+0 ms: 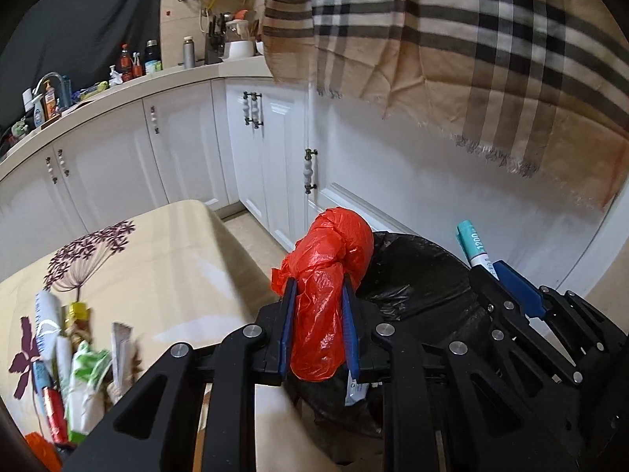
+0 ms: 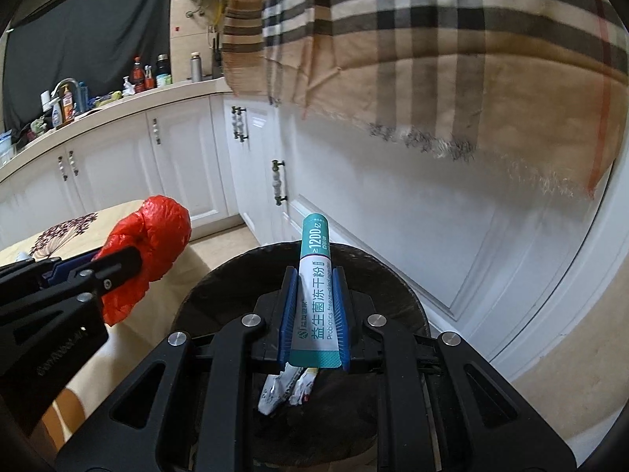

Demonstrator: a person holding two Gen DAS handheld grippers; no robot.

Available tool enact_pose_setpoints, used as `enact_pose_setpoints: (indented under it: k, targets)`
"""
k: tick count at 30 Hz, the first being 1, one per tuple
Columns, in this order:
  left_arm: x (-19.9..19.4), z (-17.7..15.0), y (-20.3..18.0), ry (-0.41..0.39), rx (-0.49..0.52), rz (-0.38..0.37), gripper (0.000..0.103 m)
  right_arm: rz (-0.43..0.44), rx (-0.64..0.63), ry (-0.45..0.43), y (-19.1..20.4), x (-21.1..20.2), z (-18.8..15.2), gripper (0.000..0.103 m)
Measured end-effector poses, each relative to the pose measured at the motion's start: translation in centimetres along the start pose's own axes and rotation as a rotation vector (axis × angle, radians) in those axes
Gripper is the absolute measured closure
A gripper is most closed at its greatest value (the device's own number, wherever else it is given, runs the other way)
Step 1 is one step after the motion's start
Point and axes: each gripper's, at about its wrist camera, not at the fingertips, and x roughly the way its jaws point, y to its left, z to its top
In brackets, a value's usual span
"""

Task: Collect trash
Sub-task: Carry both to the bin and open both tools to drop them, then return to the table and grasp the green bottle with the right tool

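Here we see both grippers poised at the black-lined trash bin (image 2: 298, 271), each with its load. The left gripper (image 1: 318, 295) is clenched on a crumpled red plastic bag (image 1: 330, 271); its blue pads (image 1: 289, 314) press the bag's narrow middle, while the knotted bulk bulges past the fingertips at the bin's near rim, between the table and the bin. The right gripper (image 2: 312, 287) is clamped on a teal-and-white probiotic sachet (image 2: 316, 299), which stands upright between the pads and projects beyond them, directly over the bin's mouth. In the left wrist view the same sachet (image 1: 473, 246) appears to the right, across the bin (image 1: 416, 271) from the red bag. Inside the bin, below the right gripper, lie crumpled white wrappers (image 2: 285, 387). The table (image 1: 157, 251), covered by a beige cloth with a purple flower print, stands just left of the bin and bears further litter (image 1: 74, 358): tubes, sachets and a green-and-white packet. White cabinets (image 1: 188, 141) run behind, and a plaid cloth (image 1: 452, 47) hangs above.
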Motion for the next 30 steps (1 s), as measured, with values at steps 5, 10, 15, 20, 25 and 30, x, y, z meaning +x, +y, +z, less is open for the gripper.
enact_pose_setpoints:
  k: [5, 10, 15, 20, 25, 30]
  targets:
    - [2.0, 0.4, -0.3, 0.038, -0.010, 0.005, 0.076, -0.020, 0.020, -0.004, -0.6, 0.8, -0.2, 0.065]
    - [2.2, 0.7, -0.2, 0.042, -0.028, 0.006, 0.066, -0.033, 0.031, -0.004, -1.1, 1.0, -0.3, 0.063]
    - [1.7, 0.8, -0.4, 0.022, -0.009, 0.019, 0.062, -0.038, 0.030, -0.008, -1.3, 0.4, -0.4, 0.063]
    - [0.4, 0.9, 0.0, 0.003, -0.008, 0.027, 0.060, -0.042, 0.028, -0.017, -1.1, -0.5, -0.1, 0.063]
    - [-2.1, 0.6, 1.3, -0.027, -0.016, 0.047, 0.053, -0.025, 0.021, -0.025, -0.2, -2.3, 0.2, 0.063]
    - [-5.3, -0.8, 3.5, -0.043, -0.050, 0.071, 0.049, 0.022, 0.014, -0.029, 1.6, -4.4, 0.1, 0.063]
